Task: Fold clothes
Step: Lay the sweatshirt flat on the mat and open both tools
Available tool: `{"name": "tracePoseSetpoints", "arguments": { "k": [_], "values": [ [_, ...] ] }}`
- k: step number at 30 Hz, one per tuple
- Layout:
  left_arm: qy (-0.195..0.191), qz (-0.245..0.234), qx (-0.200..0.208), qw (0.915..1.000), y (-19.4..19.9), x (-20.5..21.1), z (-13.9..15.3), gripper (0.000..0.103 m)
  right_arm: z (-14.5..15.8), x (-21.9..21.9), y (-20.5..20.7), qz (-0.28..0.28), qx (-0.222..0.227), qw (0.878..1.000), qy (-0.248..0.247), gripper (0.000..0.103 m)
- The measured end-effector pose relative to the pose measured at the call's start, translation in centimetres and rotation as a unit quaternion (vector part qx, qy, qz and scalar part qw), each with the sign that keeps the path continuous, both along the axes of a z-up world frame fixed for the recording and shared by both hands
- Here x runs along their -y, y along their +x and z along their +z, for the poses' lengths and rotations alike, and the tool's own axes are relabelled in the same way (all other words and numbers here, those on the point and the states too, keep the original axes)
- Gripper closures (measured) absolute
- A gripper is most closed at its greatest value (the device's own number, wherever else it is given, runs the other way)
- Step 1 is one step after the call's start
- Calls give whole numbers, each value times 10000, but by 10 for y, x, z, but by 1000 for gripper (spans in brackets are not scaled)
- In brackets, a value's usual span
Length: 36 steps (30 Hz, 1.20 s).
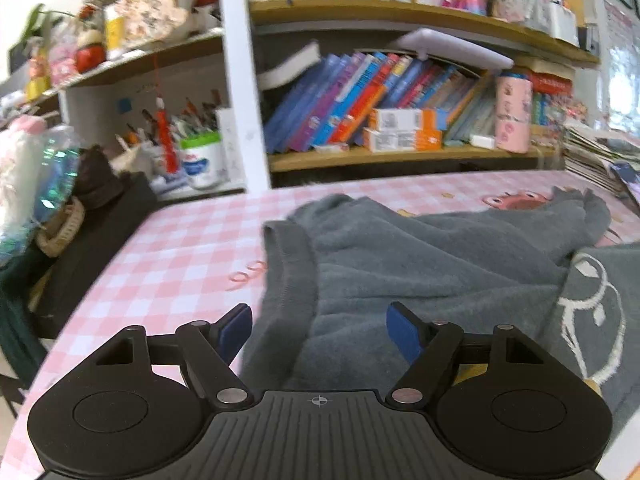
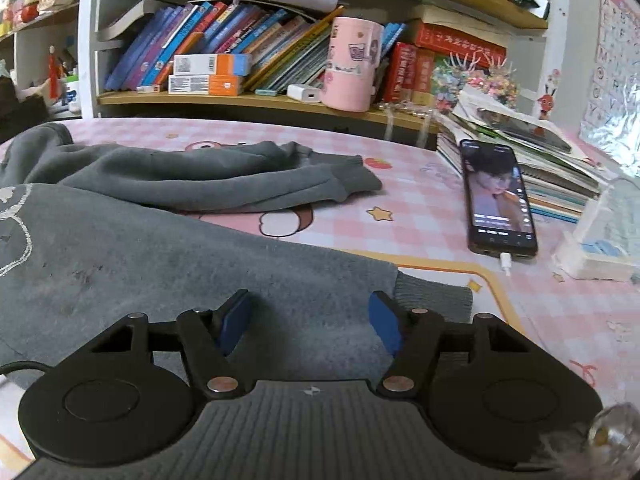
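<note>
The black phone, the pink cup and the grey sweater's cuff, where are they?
Black phone (image 2: 497, 199): right wrist view, middle of its lit screen.
Pink cup (image 2: 352, 65): right wrist view, its side.
Grey sweater's cuff (image 2: 434, 299): right wrist view, ribbed band.

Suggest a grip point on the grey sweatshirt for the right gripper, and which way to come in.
Probably the ribbed hem corner of the grey sweatshirt. It lies flat, just right of the open right gripper, with bare tablecloth beyond. Come in low from the near edge; the phone sits well clear.
</note>
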<state>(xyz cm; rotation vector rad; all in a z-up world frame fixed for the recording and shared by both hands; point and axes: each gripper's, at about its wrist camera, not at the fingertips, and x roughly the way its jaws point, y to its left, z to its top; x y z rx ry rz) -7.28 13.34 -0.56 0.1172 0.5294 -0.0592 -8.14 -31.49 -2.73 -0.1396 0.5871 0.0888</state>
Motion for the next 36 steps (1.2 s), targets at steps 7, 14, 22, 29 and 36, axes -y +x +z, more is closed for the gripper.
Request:
{"name": "tracePoseSetpoints", "arguments": {
  "k": [7, 14, 22, 29, 36],
  "values": [
    [128, 144, -158, 9997, 32, 0, -4, 30, 1, -1, 0, 10, 6, 10000, -54, 41],
    [180, -440, -482, 9977, 64, 12, -17, 29, 1, -2, -1, 17, -3, 10000, -46, 40],
    [276, -6, -564, 9980, 96, -7, -14, 80, 2, -5, 12, 96, -36, 9999, 7, 38],
    [180, 1029, -387, 9938, 105, -45, -19, 79, 3, -32, 54, 323, -16, 9994, -127, 38],
    [36, 1933, -173, 9810, 78, -79, -20, 77, 7, -63, 98, 737, -89, 9972, -119, 38]
  ]
}}
